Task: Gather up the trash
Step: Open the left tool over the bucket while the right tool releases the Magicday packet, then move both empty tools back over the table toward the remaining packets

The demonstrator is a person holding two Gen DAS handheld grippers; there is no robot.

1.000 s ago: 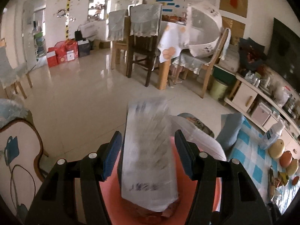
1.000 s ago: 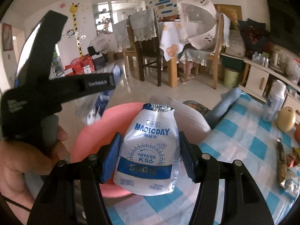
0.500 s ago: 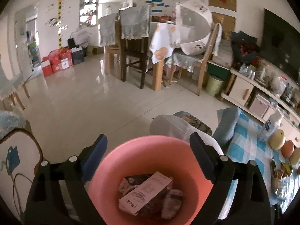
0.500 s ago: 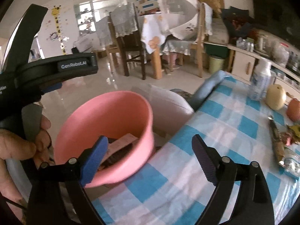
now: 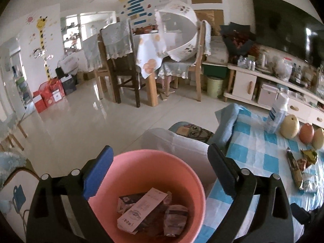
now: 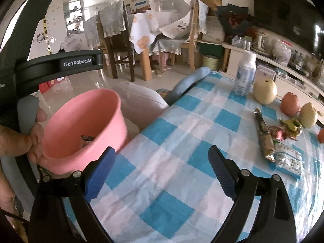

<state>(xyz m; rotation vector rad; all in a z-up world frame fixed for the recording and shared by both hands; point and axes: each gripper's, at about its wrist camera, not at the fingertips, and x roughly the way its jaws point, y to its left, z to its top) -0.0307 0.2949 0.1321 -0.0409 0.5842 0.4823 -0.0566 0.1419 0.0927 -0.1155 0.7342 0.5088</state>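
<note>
A pink bin (image 5: 154,184) stands at the table's left edge, with a pink carton (image 5: 141,210) and several wrappers inside. My left gripper (image 5: 160,174) is open and empty, right above the bin. The bin also shows in the right wrist view (image 6: 85,129). My right gripper (image 6: 162,174) is open and empty over the blue checked tablecloth (image 6: 182,162), to the right of the bin. On the cloth at the right lie a long snack wrapper (image 6: 265,135), a blue-and-white packet (image 6: 287,158) and crumpled candy wrappers (image 6: 285,129).
A white bottle (image 6: 245,75), two pears (image 6: 265,90) and a reddish fruit (image 6: 290,104) stand at the table's far side. A blue towel (image 6: 190,83) hangs over the far left corner. A white cushion (image 5: 178,143) lies beyond the bin. Dining chairs stand across the floor.
Both grippers let go of their packets, which dropped into the bin, and opened wide. My right gripper then swung to the right, from the bin to over the tablecloth.
</note>
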